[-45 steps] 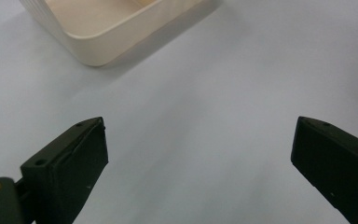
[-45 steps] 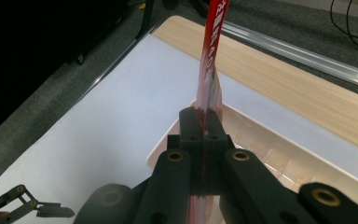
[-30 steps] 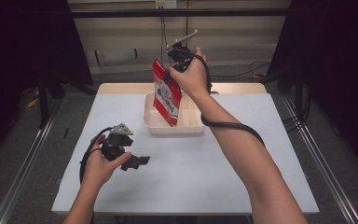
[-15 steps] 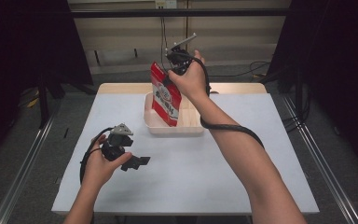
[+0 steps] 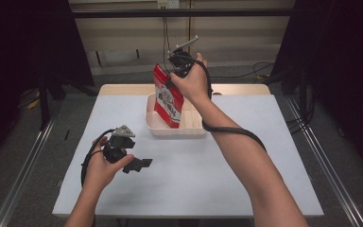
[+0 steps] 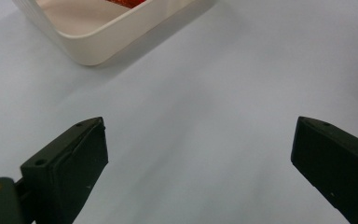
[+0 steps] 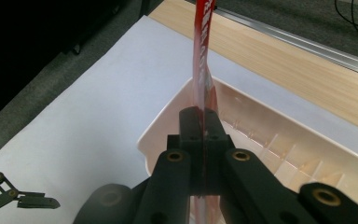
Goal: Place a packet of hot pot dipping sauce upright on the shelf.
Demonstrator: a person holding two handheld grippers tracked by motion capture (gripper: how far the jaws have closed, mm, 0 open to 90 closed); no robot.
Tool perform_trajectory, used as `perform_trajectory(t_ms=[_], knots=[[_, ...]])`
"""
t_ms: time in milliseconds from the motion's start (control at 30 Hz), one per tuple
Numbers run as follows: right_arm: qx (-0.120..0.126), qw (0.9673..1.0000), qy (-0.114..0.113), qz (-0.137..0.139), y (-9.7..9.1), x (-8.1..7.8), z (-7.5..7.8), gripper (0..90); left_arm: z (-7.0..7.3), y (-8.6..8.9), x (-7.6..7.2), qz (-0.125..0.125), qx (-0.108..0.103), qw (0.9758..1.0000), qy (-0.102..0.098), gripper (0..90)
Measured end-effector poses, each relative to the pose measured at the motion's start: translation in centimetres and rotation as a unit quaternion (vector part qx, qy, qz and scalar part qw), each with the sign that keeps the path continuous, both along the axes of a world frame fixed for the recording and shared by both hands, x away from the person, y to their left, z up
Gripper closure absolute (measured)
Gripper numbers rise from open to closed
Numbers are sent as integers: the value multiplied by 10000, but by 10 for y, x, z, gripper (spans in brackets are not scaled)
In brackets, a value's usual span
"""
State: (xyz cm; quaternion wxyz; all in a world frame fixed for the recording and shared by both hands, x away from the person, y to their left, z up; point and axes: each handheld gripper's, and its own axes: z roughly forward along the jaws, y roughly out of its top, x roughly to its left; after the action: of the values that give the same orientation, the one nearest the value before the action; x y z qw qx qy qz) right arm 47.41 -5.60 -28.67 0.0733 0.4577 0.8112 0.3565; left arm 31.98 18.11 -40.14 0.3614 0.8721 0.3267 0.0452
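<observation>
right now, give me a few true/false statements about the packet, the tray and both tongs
1. The right tongs are shut on the red packet. True.
2. The packet lies flat on the table. False: it is held upright, its lower end in the tray.
3. The left tongs are open with nothing between them. True.
4. The left tongs grip the tray's rim. False: they are apart from the tray, over bare table nearer the person.
5. The tray is black. False: it is a pale cream colour.
</observation>
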Motion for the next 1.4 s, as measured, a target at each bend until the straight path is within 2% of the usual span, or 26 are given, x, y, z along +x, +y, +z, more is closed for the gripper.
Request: perform_trajectory(t_ms=[167,333,367,433,467,533,867,1000,1100,1300,1400], knots=[[-25,10000,5,57,2,0,-6,900,1,1,0,-38,26,10000,-27,37],[-31,10000,-20,47,2,0,-7,900,1,-1,-1,-15,34,10000,-29,37],[-45,10000,-21,23,2,0,-7,900,1,0,0,-79,87,9999,-46,37],[-46,10000,-14,7,1,1,-8,900,1,-1,-1,-34,35,10000,-22,37],[-47,10000,4,-8,0,1,-8,900,1,0,-1,-74,84,9999,-35,37],[-39,10000,4,-37,-1,1,-9,900,1,0,-1,-22,36,10000,-21,37],[-37,10000,0,-93,-5,3,-9,873,1,0,-1,-49,86,9999,-39,37],[-91,9999,-20,-120,-6,2,-10,823,1,0,-1,-58,70,9999,-48,37],[-101,9999,-14,-92,-8,2,-10,817,1,0,-1,-57,74,9999,-38,37],[-139,9998,-50,-167,-11,-1,-9,733,0,0,0,-52,67,10000,-34,37],[-116,9998,-65,-179,-13,-2,-8,651,-1,-1,0,-17,37,10000,-39,36]])
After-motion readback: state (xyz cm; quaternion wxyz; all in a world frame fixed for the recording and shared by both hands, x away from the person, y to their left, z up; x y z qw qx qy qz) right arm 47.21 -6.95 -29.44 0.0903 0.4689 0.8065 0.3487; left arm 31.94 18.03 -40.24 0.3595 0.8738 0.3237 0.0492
